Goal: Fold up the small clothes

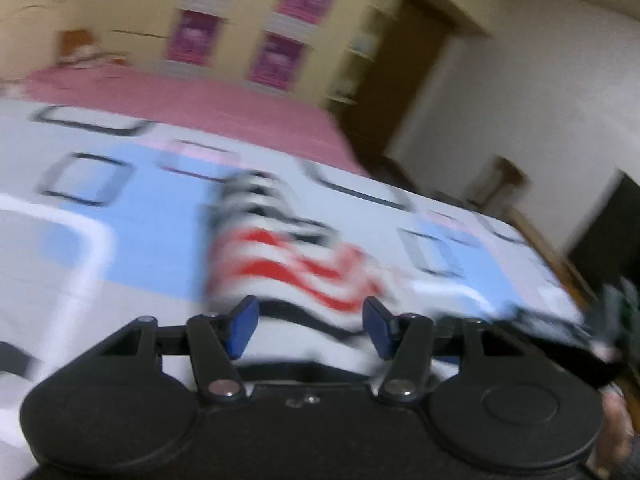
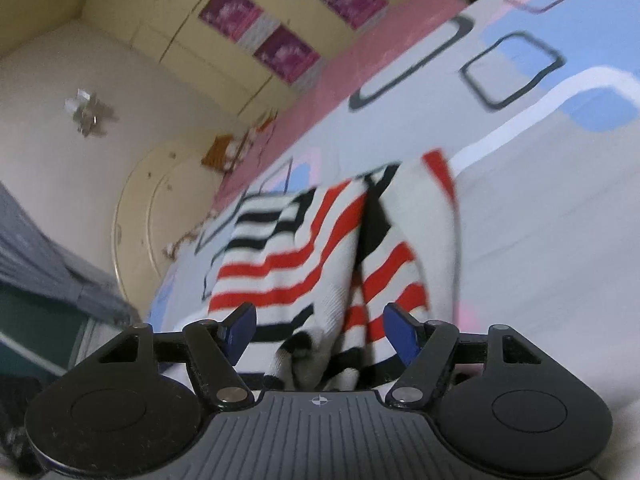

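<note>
Garment: a striped knit garment, white with red and black bands, lies bunched on the patterned bedsheet, just ahead of both grippers.
Left gripper: blue fingers spread wide, nothing between them; it sits just before the cloth's near edge.
Right gripper: fingers wide apart, straddling a rumpled edge without pinching it.
Progress: judged early; the cloth is creased and heaped with no tidy fold visible, so grasping, spreading and folding remain.
Left view only: heavily blurred; shows a dark doorway and the bed's far corner.
Right view only: sharper stripes, a central crease, and a ceiling light.
</note>
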The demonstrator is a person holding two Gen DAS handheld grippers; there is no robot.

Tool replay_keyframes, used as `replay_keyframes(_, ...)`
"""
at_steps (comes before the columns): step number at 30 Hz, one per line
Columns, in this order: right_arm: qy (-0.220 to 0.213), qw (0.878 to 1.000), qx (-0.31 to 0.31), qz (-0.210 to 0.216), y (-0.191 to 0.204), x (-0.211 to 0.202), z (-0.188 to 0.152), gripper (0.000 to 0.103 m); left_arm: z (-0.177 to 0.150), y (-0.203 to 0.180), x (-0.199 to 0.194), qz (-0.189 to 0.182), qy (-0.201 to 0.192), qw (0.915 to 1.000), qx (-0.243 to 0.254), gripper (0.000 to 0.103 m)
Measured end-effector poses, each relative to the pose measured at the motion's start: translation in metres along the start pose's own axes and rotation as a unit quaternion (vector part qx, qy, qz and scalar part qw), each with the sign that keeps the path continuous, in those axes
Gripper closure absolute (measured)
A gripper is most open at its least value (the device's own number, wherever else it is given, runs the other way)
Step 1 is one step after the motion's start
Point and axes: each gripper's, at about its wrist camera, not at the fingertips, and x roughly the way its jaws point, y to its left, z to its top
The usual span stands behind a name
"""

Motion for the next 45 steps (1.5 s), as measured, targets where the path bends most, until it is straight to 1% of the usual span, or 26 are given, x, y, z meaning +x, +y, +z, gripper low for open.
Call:
replay_keyframes(3,0.028,0.999,-0.009,-0.019,0.004,0.02,-0.007,0.033,0.004,0.032,0.022,0.002,0.016,0.9992,-0.036,0.059)
replay_keyframes(6,0.056,0.997,-0.024,-0.055,0.009,0.044,-0.008,0.033,0.0,0.053,0.048,-0.034,0.042,0.9957,-0.075,0.06)
replay_keyframes(7,0.061,0.995,-0.038,-0.068,0.014,0.05,-0.01,0.033,-0.003,0.055,0.051,-0.039,0.048,0.995,-0.078,0.064)
replay_keyframes(8,0.061,0.994,-0.055,-0.078,0.019,0.055,-0.012,0.039,-0.002,0.054,0.054,-0.04,0.053,0.995,-0.074,0.065)
replay_keyframes(10,0.066,0.986,-0.105,-0.108,0.036,0.064,-0.016,0.063,-0.003,0.051,0.058,-0.04,0.054,0.9954,-0.068,0.065)
replay_keyframes(11,0.065,0.983,-0.123,-0.12,0.042,0.066,-0.018,0.072,-0.002,0.052,0.059,-0.041,0.054,0.9956,-0.065,0.066)
replay_keyframes(13,0.048,0.979,-0.154,-0.126,0.051,0.061,-0.023,0.079,0.003,0.046,0.057,-0.045,0.05,0.9966,-0.049,0.068)
replay_keyframes(14,0.03,0.976,-0.169,-0.131,0.057,0.053,-0.025,0.08,0.005,0.041,0.054,-0.05,0.044,0.997,-0.038,0.071)
replay_keyframes(16,-0.015,0.97,-0.202,-0.137,0.071,0.029,-0.028,0.08,0.006,0.03,0.054,-0.071,0.03,0.997,-0.006,0.075)
replay_keyframes(18,-0.047,0.964,-0.222,-0.143,0.073,0.007,-0.034,0.08,0.005,0.017,0.06,-0.079,0.038,0.9958,0.024,0.072)
replay_keyframes(19,-0.049,0.962,-0.22,-0.154,0.065,0.004,-0.039,0.08,0.003,0.012,0.067,-0.08,0.052,0.9948,0.036,0.072)
replay_keyframes(21,-0.014,0.957,-0.207,-0.204,0.037,0.021,-0.049,0.08,-0.002,-0.001,0.081,-0.08,0.077,0.9914,0.069,0.072)
replay_keyframes(22,-0.002,0.96,-0.188,-0.205,0.023,0.025,-0.053,0.08,-0.004,-0.011,0.084,-0.069,0.078,0.9895,0.1,0.072)
replay_keyframes(23,-0.017,0.966,-0.172,-0.194,0.017,0.021,-0.056,0.08,-0.004,-0.019,0.084,-0.058,0.077,0.988,0.12,0.072)
replay_keyframes(24,-0.02,0.966,-0.169,-0.196,0.018,0.021,-0.056,0.08,-0.004,-0.022,0.085,-0.054,0.08,0.987,0.128,0.072)
replay_keyframes(27,-0.029,0.962,-0.174,-0.207,0.025,0.022,-0.061,0.08,-0.002,-0.017,0.086,-0.061,0.087,0.9868,0.122,0.072)
replay_keyframes(31,-0.034,0.969,-0.152,-0.19,0.018,0.011,-0.059,0.079,0.006,-0.017,0.087,-0.066,0.099,0.9849,0.126,0.072)
replay_keyframes(32,-0.039,0.972,-0.142,-0.183,0.017,0.007,-0.054,0.07,0.01,-0.015,0.086,-0.071,0.094,0.9859,0.119,0.073)
replay_keyframes(33,-0.043,0.976,-0.127,-0.171,0.015,0.004,-0.045,0.063,0.012,-0.01,0.084,-0.078,0.082,0.9875,0.11,0.075)
replay_keyframes(34,-0.05,0.978,-0.117,-0.163,0.017,0.004,-0.032,0.048,0.017,-0.006,0.082,-0.082,0.071,0.9886,0.104,0.075)
replay_keyframes(36,-0.06,0.98,-0.096,-0.165,0.01,0.009,-0.011,0.047,0.024,-0.002,0.087,-0.075,0.067,0.9897,0.102,0.075)
replay_keyframes(40,-0.045,0.988,-0.037,-0.14,-0.014,0.028,0.029,0.047,0.034,0.001,0.111,-0.068,0.086,0.9875,0.113,0.074)
replay_keyframes(41,-0.048,0.989,-0.035,-0.134,-0.015,0.032,0.035,0.072,0.034,0.001,0.115,-0.068,0.09,0.987,0.115,0.075)
replay_keyframes(42,-0.049,0.99,-0.037,-0.125,-0.016,0.033,0.038,0.09,0.034,0.0,0.119,-0.069,0.091,0.9864,0.118,0.075)
replay_keyframes(43,-0.054,0.989,-0.05,-0.132,-0.012,0.033,0.042,0.094,0.034,-0.001,0.122,-0.071,0.088,0.9861,0.121,0.075)
replay_keyframes(45,-0.09,0.98,-0.102,-0.142,0.002,0.023,0.04,0.094,0.034,-0.004,0.126,-0.076,0.079,0.986,0.126,0.075)
